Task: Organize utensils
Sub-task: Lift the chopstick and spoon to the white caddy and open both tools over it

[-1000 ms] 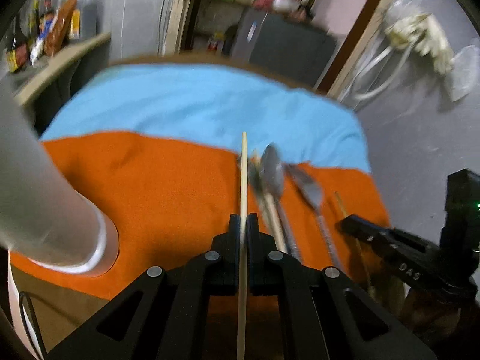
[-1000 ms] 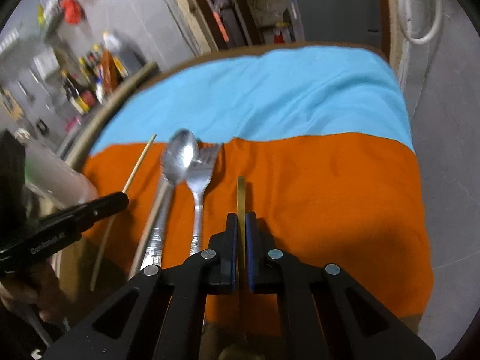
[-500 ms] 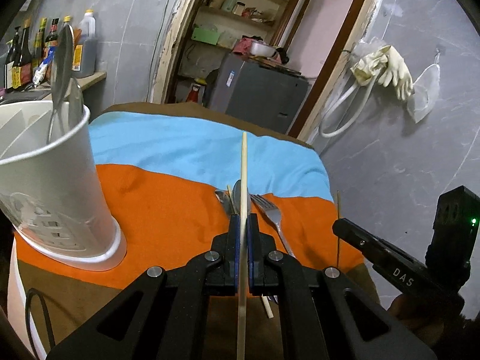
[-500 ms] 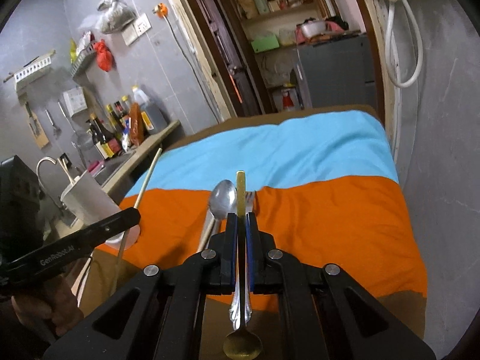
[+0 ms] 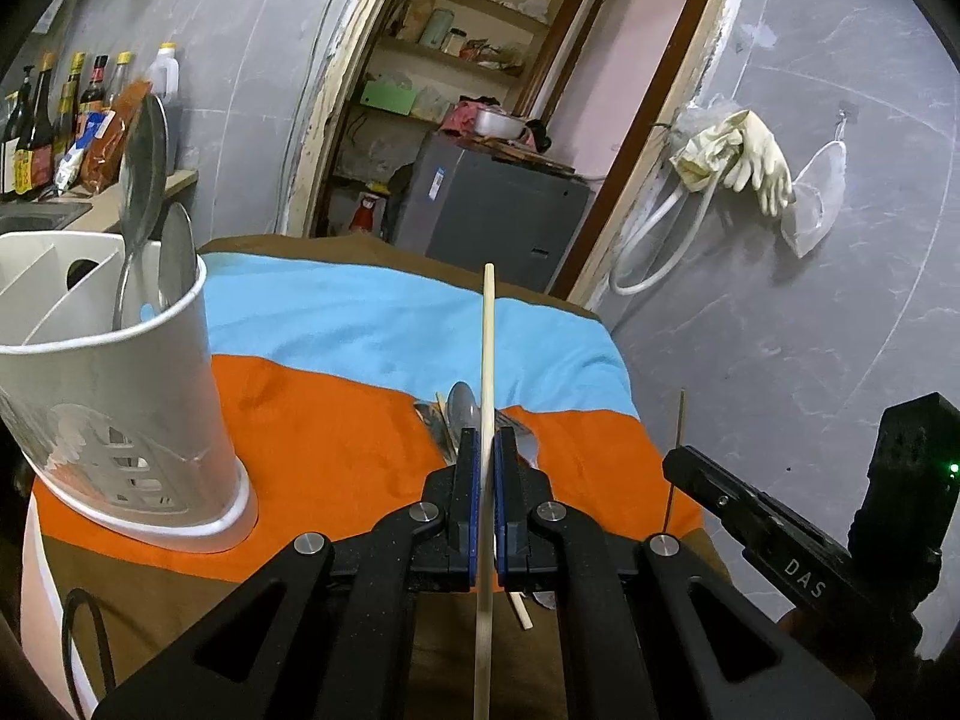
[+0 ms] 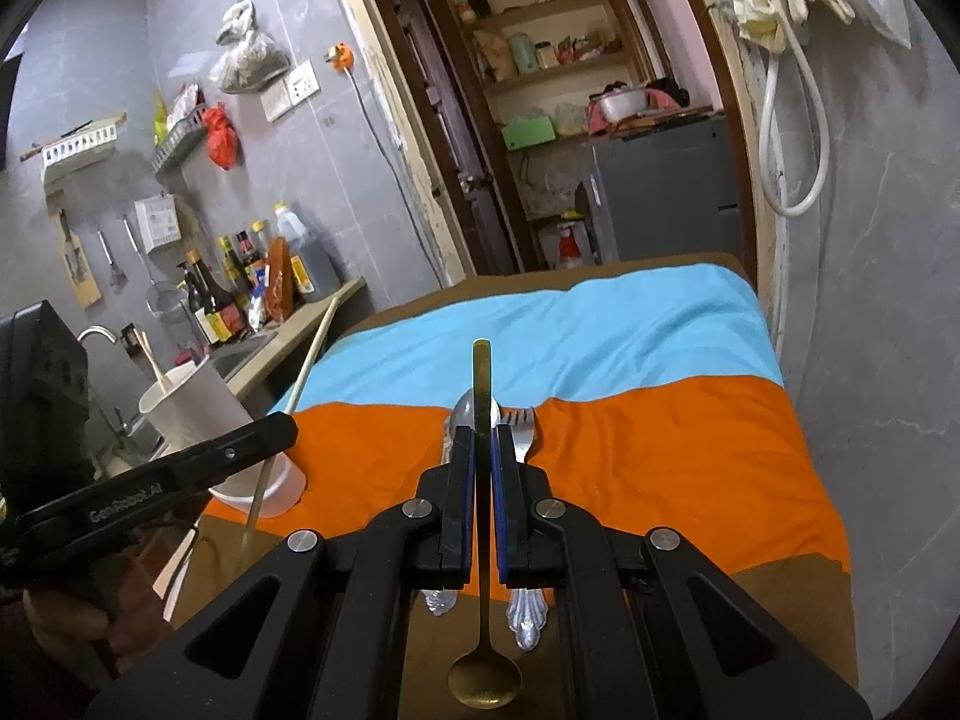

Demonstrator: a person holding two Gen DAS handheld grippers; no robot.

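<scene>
Your left gripper (image 5: 487,450) is clamped on a chopstick (image 5: 487,360), which runs straight through the closed jaws, its tip rising over the blue cloth (image 5: 372,324) and its tail passing back under the gripper. Your right gripper (image 6: 482,450) is pinched tight on a gold spoon (image 6: 483,642); the handle sticks up past the pads and the bowl hangs low, toward the camera. Both are lifted clear of the table.

On the orange cloth (image 6: 660,462), a silver spoon (image 6: 465,408) and a fork (image 6: 521,423) lie side by side, just past your right gripper's tips. In the left view, 1 more chopstick (image 5: 519,609) shows beside them, under the gripper.

The white holder (image 5: 120,414) stands on the orange cloth to the left, with 2 steel utensils (image 5: 144,180) upright in its rear compartment. The right view shows a pale stick (image 6: 151,363) in it too.
</scene>
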